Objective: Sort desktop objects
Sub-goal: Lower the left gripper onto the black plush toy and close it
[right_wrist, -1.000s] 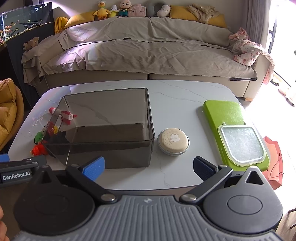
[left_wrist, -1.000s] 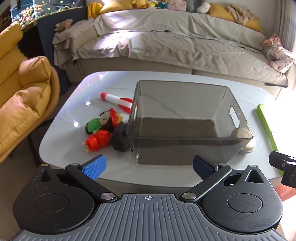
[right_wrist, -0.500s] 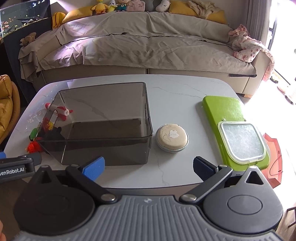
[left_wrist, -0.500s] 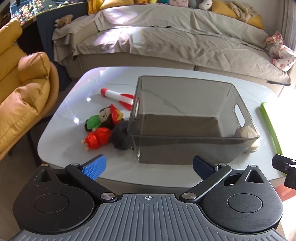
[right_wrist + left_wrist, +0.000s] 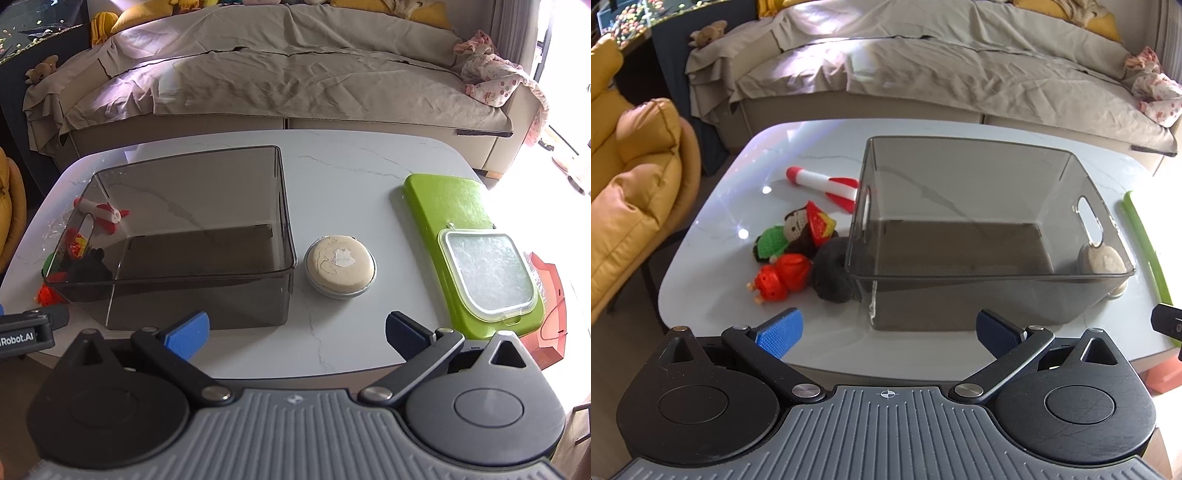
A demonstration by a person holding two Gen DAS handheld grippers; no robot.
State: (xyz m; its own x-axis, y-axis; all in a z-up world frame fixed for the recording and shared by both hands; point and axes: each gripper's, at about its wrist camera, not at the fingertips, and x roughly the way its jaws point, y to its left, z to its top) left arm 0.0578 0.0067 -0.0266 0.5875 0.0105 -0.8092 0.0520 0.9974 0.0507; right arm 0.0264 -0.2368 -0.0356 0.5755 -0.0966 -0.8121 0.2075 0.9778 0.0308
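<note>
You held both tools back at the table's near edge, the left gripper and the right gripper each with jaws spread wide and nothing between them. Beyond them the smoky bin stood empty. The toys lay bunched against its left wall: the black ring touching it, the red figure and green doll pressed together, the rocket farther back. Reaching there, you risked knocking the bin or pinching two toys together. The round tin sat just beside the bin's right wall, the green case well apart.
</note>
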